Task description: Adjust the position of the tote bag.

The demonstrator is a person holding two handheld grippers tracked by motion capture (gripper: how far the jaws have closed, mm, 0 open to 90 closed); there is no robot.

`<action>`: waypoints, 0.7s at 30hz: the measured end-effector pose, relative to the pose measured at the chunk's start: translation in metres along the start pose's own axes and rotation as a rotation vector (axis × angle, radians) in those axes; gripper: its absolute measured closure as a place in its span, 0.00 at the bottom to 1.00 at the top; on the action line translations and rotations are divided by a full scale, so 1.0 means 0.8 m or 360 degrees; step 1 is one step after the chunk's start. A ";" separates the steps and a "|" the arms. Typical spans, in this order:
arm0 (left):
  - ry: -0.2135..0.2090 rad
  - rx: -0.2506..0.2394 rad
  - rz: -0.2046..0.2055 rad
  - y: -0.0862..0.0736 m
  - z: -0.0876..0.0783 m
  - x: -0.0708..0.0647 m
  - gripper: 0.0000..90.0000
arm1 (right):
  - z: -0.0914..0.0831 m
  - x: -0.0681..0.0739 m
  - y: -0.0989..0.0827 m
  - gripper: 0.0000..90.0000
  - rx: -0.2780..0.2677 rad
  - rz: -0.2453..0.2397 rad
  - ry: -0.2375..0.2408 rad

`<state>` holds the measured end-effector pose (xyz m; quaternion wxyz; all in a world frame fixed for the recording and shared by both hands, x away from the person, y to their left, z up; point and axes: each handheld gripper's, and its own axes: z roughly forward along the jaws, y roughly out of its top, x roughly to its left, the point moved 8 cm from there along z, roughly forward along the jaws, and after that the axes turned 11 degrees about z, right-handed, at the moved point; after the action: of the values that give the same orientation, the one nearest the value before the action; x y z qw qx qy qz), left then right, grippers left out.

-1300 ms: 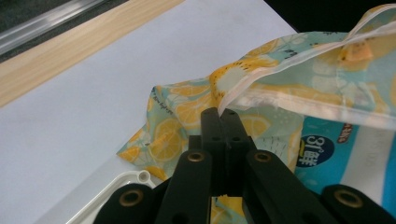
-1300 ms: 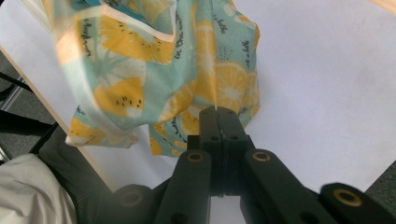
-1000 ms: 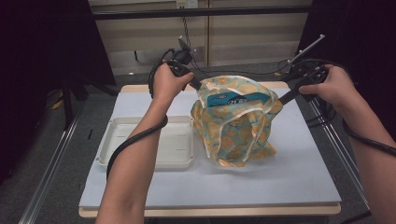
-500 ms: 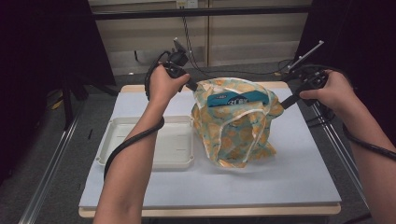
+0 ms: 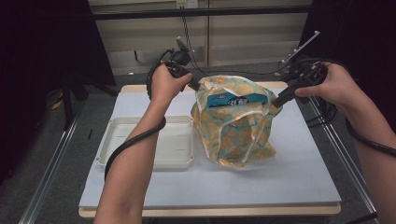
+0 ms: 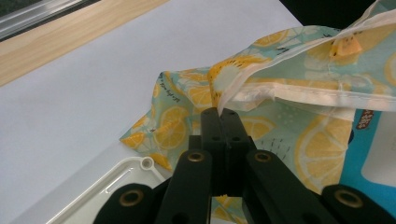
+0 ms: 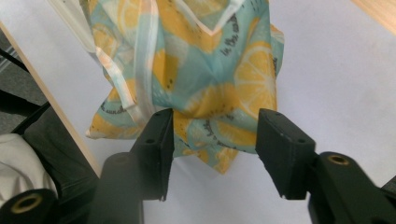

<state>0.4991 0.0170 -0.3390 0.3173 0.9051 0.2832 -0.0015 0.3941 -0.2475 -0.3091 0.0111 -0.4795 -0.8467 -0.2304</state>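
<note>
White-topped table (image 5: 140,191): left gripper (image 6: 219,116) pinches the lemon-print bag's (image 5: 236,123) rim upright; right gripper (image 7: 212,133) gapes wide beside its far edge, nothing between.

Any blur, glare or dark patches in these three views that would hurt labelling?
High view: table evenly lit, surroundings nearly black, lemon-print bag sharp with a soft shadow beneath. Left gripper view: the left gripper is crisp, the bag's near cloth slightly soft, no glare. Right gripper view: the right gripper blurs low in the frame, the bag mildly soft.
</note>
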 end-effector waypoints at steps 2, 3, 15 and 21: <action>0.0002 0.0003 0.0002 0.001 0.000 -0.001 1.00 | 0.002 0.002 0.005 0.50 -0.0009 0.0015 -0.0009; -0.0002 0.0000 0.0001 0.001 0.000 -0.001 1.00 | 0.002 0.003 0.008 0.51 -0.0020 0.0026 -0.0018; -0.0018 -0.0002 0.0024 0.003 0.000 -0.003 1.00 | -0.002 0.003 0.013 1.00 0.0037 0.0085 -0.0015; -0.0015 -0.0017 0.0016 0.004 -0.001 -0.002 1.00 | -0.018 -0.004 0.012 1.00 -0.0041 0.0145 0.0054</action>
<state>0.4990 0.0146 -0.3366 0.3233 0.9048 0.2772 -0.0026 0.4006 -0.2517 -0.2933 0.0297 -0.5138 -0.8206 -0.2485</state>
